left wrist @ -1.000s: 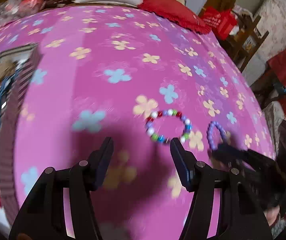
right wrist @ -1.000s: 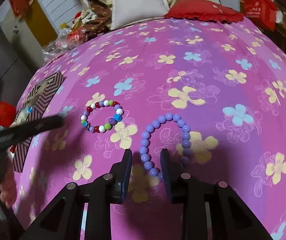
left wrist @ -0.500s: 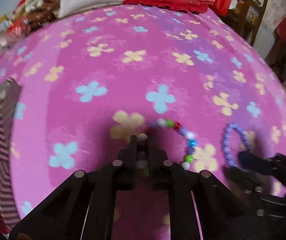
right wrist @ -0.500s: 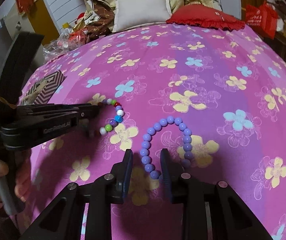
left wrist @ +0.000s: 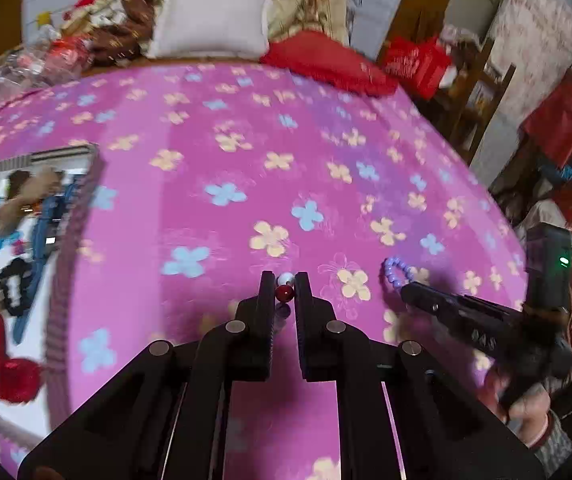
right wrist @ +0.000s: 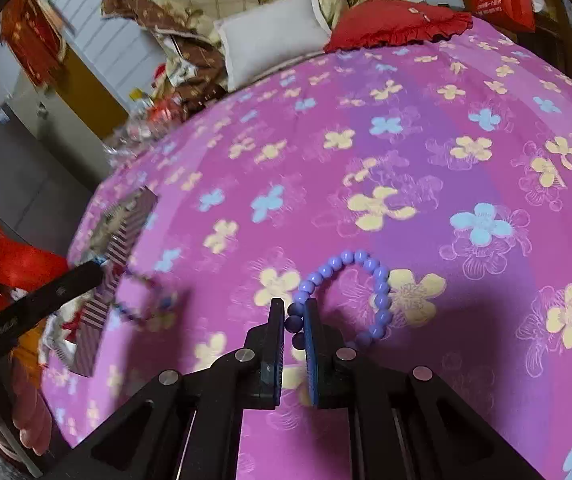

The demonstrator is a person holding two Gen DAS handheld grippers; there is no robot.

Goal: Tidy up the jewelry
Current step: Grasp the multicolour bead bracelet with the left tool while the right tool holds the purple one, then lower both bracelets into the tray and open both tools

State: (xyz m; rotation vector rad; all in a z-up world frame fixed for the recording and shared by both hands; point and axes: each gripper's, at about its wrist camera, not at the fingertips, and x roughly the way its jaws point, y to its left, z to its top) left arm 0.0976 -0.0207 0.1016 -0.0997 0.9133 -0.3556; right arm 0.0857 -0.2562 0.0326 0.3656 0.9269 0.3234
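Bracelets pinched in both grippers; box lies far left

Striped box [left wrist: 73, 248] sits well left of the left gripper [left wrist: 285, 290], clamped on the multicolour bracelet [left wrist: 285, 291]; right gripper [right wrist: 294, 322], farther from it, just closed onto the purple bracelet [right wrist: 366, 264] trailing rightward on the bedspread [right wrist: 406, 128].

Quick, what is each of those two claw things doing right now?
Left gripper: shut on the multicolour bracelet.
Right gripper: just closed on the purple bracelet.

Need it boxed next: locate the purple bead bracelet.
Right wrist view, centre: the purple bead bracelet lies on the pink floral bedspread, its near end pinched in the right gripper.
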